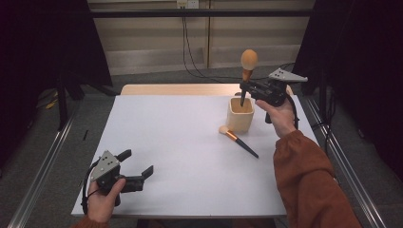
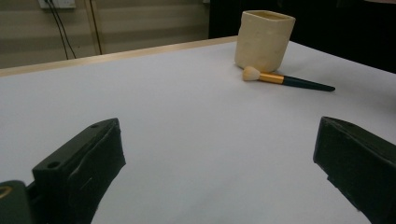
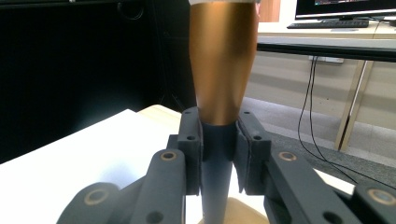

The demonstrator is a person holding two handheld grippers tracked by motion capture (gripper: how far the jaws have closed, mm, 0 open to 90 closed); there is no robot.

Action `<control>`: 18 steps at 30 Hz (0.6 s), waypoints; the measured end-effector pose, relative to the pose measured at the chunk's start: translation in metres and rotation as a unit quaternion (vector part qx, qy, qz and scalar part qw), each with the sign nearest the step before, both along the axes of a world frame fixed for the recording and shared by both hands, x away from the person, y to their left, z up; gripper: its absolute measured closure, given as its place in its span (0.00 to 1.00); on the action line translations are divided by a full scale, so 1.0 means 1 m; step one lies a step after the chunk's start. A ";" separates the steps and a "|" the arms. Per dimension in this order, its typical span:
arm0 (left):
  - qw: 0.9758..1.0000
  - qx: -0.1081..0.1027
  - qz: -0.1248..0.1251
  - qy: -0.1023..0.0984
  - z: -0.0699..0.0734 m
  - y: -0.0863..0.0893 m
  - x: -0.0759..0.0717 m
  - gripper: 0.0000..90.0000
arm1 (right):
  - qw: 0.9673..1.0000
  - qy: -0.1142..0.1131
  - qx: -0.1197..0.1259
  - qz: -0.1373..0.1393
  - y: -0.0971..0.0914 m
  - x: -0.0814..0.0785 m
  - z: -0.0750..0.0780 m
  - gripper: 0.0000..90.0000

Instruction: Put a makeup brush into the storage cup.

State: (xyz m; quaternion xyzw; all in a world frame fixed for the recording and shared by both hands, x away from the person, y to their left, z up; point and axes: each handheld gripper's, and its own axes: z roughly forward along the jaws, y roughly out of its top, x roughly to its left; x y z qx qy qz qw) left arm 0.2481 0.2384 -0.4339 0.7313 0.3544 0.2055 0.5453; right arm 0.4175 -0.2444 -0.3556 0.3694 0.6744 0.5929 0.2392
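Above the cup [image 1: 241, 115], right tongs [image 1: 244, 88] clamp the brush [image 1: 247, 66] upright, bristles up; left tongs [image 1: 138, 165] gape.

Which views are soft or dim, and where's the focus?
High view: dim, dark surround, white table evenly lit, faint shadows. Left gripper view: near jaws blurred, cup and small brush sharper. Right gripper view: the right gripper is shut on the big brush; background soft.

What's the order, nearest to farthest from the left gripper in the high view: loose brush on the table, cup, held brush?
From the left gripper, at the table's near left:
1. Loose brush, lying flat in front of the cup.
2. Cup, standing at the far right.
3. Held brush, upright above the cup, clamped in the right gripper.
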 end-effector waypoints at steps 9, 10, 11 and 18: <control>1.000 0.003 0.001 -0.001 0.000 0.001 0.000 0.02 | 1.000 0.008 -0.006 -0.008 -0.001 0.001 -0.010 0.84; 1.000 0.002 -0.001 0.000 0.000 0.001 0.000 0.02 | 1.000 0.008 -0.006 -0.007 -0.002 0.001 -0.012 0.84; 1.000 0.002 -0.003 0.001 0.000 0.001 0.001 0.02 | 1.000 0.010 -0.005 -0.008 -0.002 0.001 -0.013 0.84; 1.000 0.003 -0.003 0.001 0.000 0.001 0.001 0.02 | 1.000 0.015 -0.005 -0.009 -0.004 0.002 -0.025 0.84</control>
